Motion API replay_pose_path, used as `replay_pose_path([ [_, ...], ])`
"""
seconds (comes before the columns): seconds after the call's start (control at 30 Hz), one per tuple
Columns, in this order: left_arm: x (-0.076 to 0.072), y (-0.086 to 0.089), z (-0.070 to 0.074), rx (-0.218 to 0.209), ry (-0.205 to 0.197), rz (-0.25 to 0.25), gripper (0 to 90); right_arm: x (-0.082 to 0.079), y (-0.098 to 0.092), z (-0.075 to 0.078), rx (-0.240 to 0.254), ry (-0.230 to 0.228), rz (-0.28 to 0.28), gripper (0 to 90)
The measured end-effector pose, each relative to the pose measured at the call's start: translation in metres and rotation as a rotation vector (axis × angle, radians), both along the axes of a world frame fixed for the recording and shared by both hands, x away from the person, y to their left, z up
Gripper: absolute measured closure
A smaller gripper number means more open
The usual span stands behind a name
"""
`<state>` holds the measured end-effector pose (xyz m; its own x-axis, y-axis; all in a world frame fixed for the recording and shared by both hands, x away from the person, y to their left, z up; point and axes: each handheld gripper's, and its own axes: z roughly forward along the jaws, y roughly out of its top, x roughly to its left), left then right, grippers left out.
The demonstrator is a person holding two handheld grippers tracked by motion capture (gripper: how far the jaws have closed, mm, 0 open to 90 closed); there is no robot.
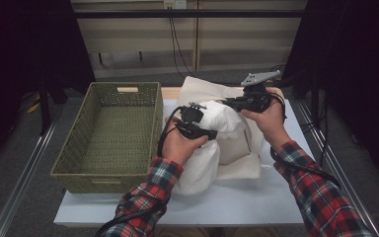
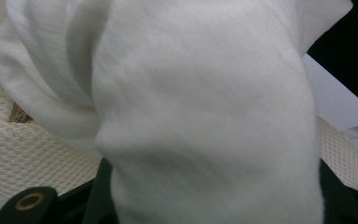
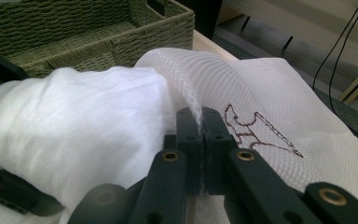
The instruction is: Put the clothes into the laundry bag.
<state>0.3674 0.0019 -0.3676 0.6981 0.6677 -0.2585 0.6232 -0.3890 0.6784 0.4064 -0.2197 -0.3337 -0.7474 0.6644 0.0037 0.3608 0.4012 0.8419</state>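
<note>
White table [image 1: 256, 207], dim lab, woven basket [image 1: 109, 133] at my left: stuffing a white garment [image 1: 212, 123] into a mesh laundry bag [image 3: 279, 126].
My right gripper [image 3: 200, 122] is clamped shut on the bag's rim, holding the mouth up. My left gripper [image 1: 200, 129] is part-closed around the bunched garment at that mouth. Risks: thin mesh slipping free, the mouth collapsing, or the garment snagging and spilling onto the table.

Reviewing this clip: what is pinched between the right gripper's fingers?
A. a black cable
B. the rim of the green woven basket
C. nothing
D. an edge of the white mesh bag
D: in the right gripper view the right gripper is shut on a raised edge of the mesh bag, beside the white cloth.
</note>
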Motion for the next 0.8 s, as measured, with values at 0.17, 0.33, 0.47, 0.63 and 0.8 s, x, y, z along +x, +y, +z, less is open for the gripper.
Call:
replay_pose_path([
  [0.17,-0.001,-0.007,-0.013,-0.009,0.023,-0.05,54.7,0.001,-0.002,-0.001,0.004,0.002,-0.008,88.0],
  [0.33,-0.003,-0.014,-0.021,0.0,0.034,-0.099,54.6,0.001,-0.002,0.0,0.009,0.003,-0.01,88.1],
  [0.47,-0.004,-0.021,-0.023,0.009,0.038,-0.139,54.7,0.001,-0.002,0.0,0.012,0.005,-0.011,88.0],
  [0.63,-0.003,-0.027,-0.027,0.036,0.039,-0.175,54.7,0.0,-0.003,0.002,0.019,0.002,-0.006,88.0],
  [0.8,0.001,-0.025,-0.025,0.016,0.05,-0.102,54.7,-0.004,-0.006,0.003,0.015,0.001,-0.005,88.0],
])
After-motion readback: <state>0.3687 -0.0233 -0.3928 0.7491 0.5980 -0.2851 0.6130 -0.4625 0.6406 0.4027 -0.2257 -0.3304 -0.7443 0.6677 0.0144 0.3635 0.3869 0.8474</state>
